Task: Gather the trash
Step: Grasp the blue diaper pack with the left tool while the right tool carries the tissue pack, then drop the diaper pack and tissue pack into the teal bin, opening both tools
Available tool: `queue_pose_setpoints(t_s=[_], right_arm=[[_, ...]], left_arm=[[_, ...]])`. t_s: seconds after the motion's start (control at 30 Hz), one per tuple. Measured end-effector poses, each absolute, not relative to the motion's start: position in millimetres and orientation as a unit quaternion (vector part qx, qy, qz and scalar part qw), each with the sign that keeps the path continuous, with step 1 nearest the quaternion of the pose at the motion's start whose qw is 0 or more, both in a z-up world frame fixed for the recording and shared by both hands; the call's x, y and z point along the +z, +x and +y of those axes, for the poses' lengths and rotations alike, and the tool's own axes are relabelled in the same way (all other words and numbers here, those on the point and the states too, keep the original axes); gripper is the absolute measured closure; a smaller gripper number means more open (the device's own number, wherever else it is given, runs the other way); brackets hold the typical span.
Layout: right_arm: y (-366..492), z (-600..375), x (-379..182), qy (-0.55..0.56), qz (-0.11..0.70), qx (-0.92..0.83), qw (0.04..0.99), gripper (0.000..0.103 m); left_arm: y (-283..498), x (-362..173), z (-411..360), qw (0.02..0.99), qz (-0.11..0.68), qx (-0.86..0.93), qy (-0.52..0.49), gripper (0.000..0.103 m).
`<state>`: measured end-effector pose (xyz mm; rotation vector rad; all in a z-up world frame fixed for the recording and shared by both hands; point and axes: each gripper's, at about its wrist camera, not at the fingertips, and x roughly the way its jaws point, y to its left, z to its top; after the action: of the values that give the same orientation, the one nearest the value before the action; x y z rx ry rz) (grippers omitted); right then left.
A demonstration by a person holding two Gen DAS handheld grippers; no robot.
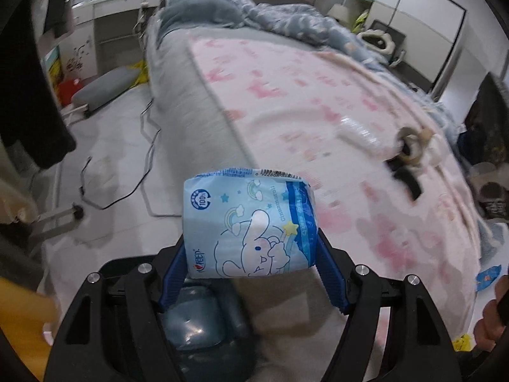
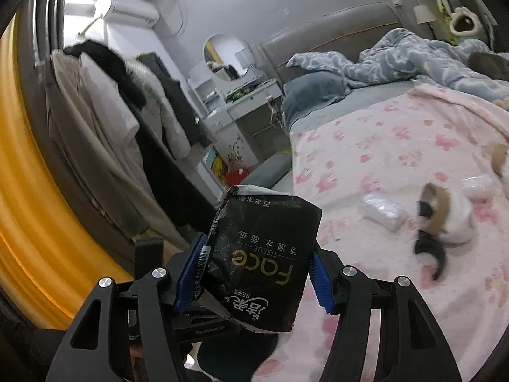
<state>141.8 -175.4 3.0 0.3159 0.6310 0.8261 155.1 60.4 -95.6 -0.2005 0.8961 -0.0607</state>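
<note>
My left gripper [image 1: 249, 248] is shut on a light blue cartoon-printed tissue pack [image 1: 249, 222] and holds it over the floor beside the bed, above a dark blue-lined bin [image 1: 197, 324]. My right gripper [image 2: 254, 270] is shut on a black "Face Tissue" pack [image 2: 264, 261] and holds it in the air at the bed's left edge. On the pink paw-print blanket [image 2: 366, 159] lie a clear plastic wrapper [image 2: 383, 211] and a brown tape roll with black and white scraps [image 2: 439, 219]. The wrapper [image 1: 359, 133] and tape roll [image 1: 412, 146] also show in the left wrist view.
A crumpled blue duvet [image 2: 413, 57] and grey pillow [image 2: 311, 92] lie at the bed's head. Coats hang on a rack [image 2: 127, 121] at left, beside a yellow curtain [image 2: 28, 175]. Black cables [image 1: 143, 165] trail on the floor. A white dresser [image 2: 241, 105] stands by the bed.
</note>
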Motion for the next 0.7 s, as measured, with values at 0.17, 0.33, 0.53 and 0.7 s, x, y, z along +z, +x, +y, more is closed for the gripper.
queue_pose_setpoints(t_s=[0.17, 0.33, 0.53, 0.7], right_arm=[[139.3, -142.3, -3.4, 0.129, 0.316, 0.405, 0.848, 0.042], [137.0, -118.2, -9.2, 0.113, 0.329, 0.408, 0.844, 0.041], [131.8, -78.3, -18.5, 0.070, 0.349, 0.410, 0.840, 0.042], [132.0, -47.5, -28.2, 0.030, 0.367, 0.403, 0.838, 0.042]], left_arm=[[149.0, -115.7, 89.9, 0.881, 0.465, -0.003, -0.092, 0.028], [143.9, -139.7, 115.3, 0.862, 0.499, 0.013, -0.094, 0.028], [134.1, -174.0, 138.7, 0.835, 0.543, 0.024, -0.089, 0.028], [127.5, -197.7, 151.5, 0.807, 0.582, 0.021, -0.094, 0.028]])
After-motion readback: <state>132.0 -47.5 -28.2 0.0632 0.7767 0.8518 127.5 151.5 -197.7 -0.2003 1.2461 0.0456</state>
